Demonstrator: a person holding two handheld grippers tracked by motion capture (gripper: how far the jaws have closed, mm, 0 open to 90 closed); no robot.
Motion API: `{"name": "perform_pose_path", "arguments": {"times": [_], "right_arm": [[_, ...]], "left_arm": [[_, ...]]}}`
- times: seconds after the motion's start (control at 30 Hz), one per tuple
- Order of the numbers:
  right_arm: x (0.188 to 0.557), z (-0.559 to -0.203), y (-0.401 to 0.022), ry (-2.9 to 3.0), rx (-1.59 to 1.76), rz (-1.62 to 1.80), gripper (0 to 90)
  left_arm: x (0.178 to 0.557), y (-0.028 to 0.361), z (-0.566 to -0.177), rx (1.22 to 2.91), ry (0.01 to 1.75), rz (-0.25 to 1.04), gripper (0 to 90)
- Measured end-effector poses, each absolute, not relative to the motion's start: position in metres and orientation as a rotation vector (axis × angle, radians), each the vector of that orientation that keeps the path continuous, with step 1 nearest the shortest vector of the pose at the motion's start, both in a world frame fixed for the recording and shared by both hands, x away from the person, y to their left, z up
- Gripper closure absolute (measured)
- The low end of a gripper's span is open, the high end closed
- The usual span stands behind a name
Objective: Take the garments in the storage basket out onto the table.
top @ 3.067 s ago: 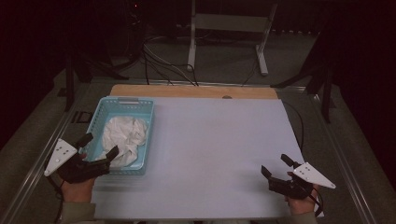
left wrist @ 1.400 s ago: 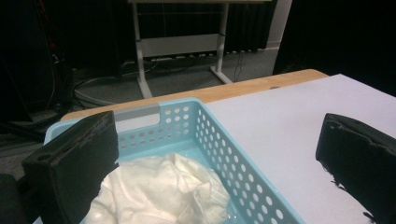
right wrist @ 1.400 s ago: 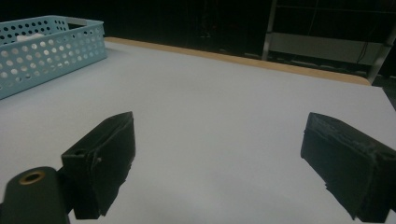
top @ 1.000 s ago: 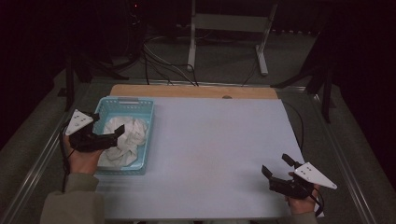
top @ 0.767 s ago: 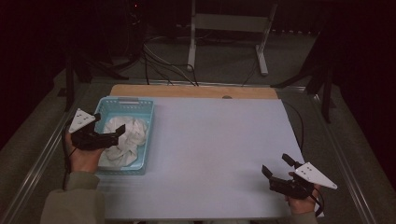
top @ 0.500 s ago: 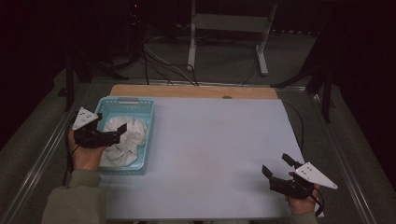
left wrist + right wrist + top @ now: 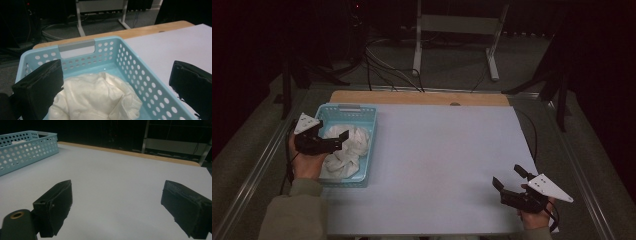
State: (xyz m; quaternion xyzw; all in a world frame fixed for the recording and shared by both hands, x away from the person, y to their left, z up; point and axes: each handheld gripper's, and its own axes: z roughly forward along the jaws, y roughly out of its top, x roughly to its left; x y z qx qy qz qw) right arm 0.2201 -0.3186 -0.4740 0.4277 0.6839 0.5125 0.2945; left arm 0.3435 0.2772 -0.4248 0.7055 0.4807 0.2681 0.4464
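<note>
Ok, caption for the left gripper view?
Open left gripper poised over white cloth bunched in a blue basket.

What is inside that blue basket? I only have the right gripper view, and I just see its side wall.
Observer: A crumpled white cloth lies in the blue basket, heaped toward the person's end.
Operator: And where is the left gripper?
Observer: The left gripper is over the basket's near end with its jaws wide open above the cloth and nothing between them. The right gripper is far off, by the near right corner of the table, also open.
</note>
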Motion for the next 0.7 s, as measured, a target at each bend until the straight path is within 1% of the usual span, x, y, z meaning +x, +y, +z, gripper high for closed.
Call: {"name": "perform_pose_path", "arguments": {"times": [0.7], "right_arm": [[0.22,-0.474,-0.319,1.821,1.136,1.369,10.3]], "left_arm": [[0.367,0.283,-0.445,1.741,1.252,0.631,0.5]]}}
